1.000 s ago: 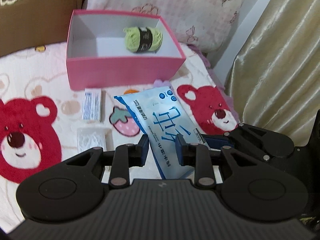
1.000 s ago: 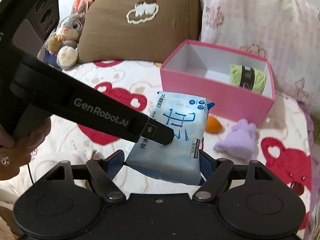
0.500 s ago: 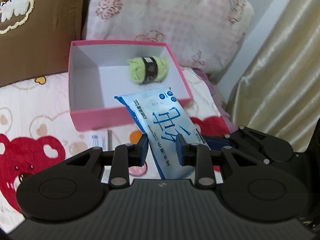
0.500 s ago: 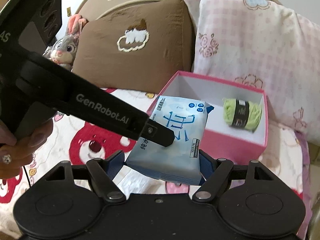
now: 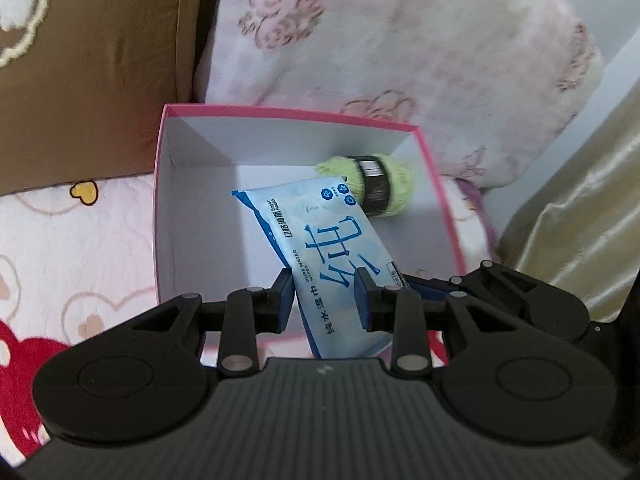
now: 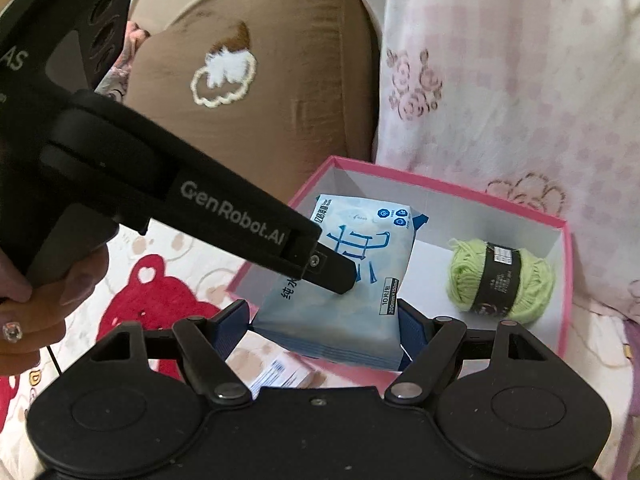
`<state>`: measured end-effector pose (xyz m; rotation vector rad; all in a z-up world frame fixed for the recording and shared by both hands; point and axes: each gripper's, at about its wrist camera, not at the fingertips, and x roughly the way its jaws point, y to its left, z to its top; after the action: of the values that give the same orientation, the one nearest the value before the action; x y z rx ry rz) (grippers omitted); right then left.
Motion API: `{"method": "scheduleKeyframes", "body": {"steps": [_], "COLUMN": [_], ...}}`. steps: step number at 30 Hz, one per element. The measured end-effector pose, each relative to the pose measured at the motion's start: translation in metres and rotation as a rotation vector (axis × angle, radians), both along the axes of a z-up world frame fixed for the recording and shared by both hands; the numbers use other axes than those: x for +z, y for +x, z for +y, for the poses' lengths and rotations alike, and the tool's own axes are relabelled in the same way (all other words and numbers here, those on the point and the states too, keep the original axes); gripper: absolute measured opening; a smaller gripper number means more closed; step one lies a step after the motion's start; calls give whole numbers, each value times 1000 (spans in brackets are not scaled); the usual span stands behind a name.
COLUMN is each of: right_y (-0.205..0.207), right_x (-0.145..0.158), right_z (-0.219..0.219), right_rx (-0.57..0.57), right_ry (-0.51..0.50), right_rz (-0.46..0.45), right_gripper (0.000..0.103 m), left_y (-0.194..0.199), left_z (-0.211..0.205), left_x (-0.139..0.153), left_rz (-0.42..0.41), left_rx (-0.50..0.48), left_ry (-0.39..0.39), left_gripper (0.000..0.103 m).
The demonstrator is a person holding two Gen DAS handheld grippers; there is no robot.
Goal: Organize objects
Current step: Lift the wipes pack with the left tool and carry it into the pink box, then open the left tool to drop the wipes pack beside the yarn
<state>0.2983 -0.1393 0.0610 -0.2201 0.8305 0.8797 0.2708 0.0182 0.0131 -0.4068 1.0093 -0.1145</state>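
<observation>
A blue-and-white wet wipes pack (image 5: 320, 240) hangs over the open pink box (image 5: 280, 112), its far end low inside near a green yarn ball (image 5: 372, 188). My left gripper (image 5: 324, 300) pinches the pack's near end across its thin side; its jaws are opening, but the pads still touch the pack. In the right wrist view the pack (image 6: 360, 248) sits between the blue pads of my right gripper (image 6: 322, 324), which is shut on its two long edges. The left gripper's upper finger (image 6: 332, 276) lies on top of the pack. The yarn (image 6: 500, 280) rests at the right of the box (image 6: 440, 192).
A brown pillow (image 5: 80, 80) and a pink flowered pillow (image 5: 400, 60) stand right behind the box. A gold curtain (image 5: 580, 220) hangs to the right. A small white packet (image 6: 280, 372) lies on the bear-print blanket before the box. A person's hand (image 6: 32, 312) grips the left gripper's handle.
Both grippers have carried the wipes pack forward from above the blanket to over the pink box. The box and pillows now loom closer.
</observation>
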Motion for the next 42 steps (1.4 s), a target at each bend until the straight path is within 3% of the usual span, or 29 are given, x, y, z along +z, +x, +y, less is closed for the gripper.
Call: {"method": "scheduleKeyframes", "body": {"steps": [4, 9, 21, 31, 35, 38, 42], "right_y": [31, 52, 83, 83, 84, 90, 92], "right_x": [-25, -49, -77, -88, -86, -89, -93], "right_z": [8, 21, 42, 43, 35, 25, 6], "right_rx": [-5, 38, 172, 190, 132, 70, 51], "right_ry": [6, -54, -184, -259, -261, -254, -204], "right_rz": [68, 88, 157, 156, 151, 204, 232], "right_gripper": [81, 81, 81, 82, 85, 81, 61], "left_y": [28, 53, 65, 65, 66, 68, 70], "left_z": [7, 14, 16, 5, 2, -1, -2], "left_x": [-26, -55, -84, -98, -102, -107, -114], "left_rz": [40, 108, 208, 188, 193, 209, 221], "left_rx": [13, 45, 106, 133, 116, 111, 132], "left_ry": [-6, -42, -56, -65, -63, -70, -46], "left_gripper": [29, 29, 30, 30, 30, 32, 37]}}
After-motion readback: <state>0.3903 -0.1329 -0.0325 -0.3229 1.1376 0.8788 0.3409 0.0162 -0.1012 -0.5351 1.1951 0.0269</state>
